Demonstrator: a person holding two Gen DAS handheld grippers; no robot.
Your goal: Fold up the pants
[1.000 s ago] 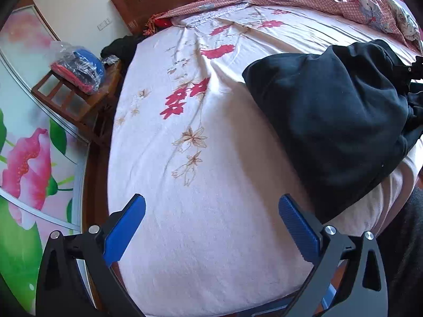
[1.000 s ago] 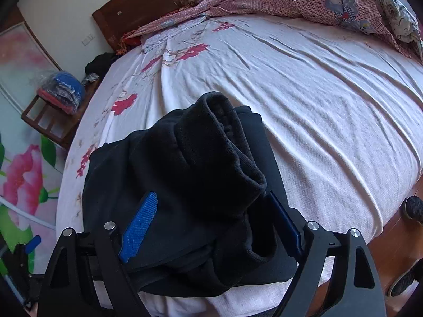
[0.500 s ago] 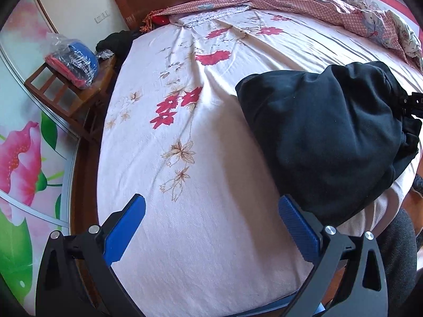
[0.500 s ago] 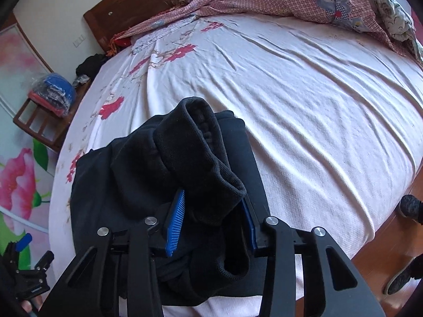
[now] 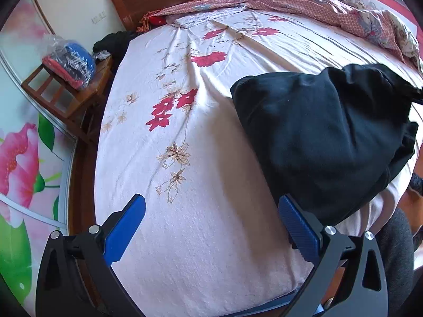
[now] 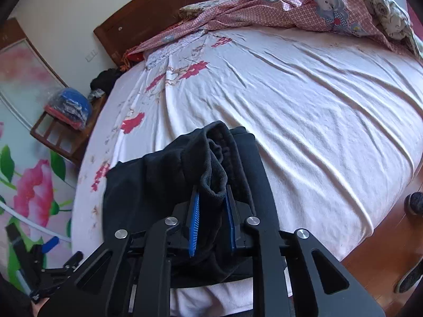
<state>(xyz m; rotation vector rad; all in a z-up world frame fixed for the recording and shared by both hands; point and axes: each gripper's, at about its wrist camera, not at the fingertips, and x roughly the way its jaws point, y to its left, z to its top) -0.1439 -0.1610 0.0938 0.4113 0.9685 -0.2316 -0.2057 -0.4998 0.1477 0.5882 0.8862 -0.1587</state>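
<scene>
Black pants [image 5: 322, 137] lie bunched on the white flowered bed sheet [image 5: 185, 211] near the bed's front edge. In the right wrist view the pants [image 6: 158, 179] sit just ahead, and my right gripper [image 6: 211, 206] is shut on a raised, ribbed fold of them, lifted a little off the pile. My left gripper [image 5: 211, 224] is open and empty above bare sheet, with the pants just beyond its right finger [image 5: 298, 227]. The left gripper also shows at the lower left of the right wrist view [image 6: 47, 253].
A pink checked quilt [image 6: 290, 8] is heaped along the far side by the wooden headboard [image 6: 158, 8]. A wooden bedside stand [image 5: 66, 89] holds a plastic bag of clothes. A flowered wardrobe door [image 5: 18, 158] is at the left. Shoes [image 6: 412, 272] lie on the wood floor at right.
My right gripper has closed from open onto the raised fold of the pants. My left gripper stayed open and drew back slightly from the bed.
</scene>
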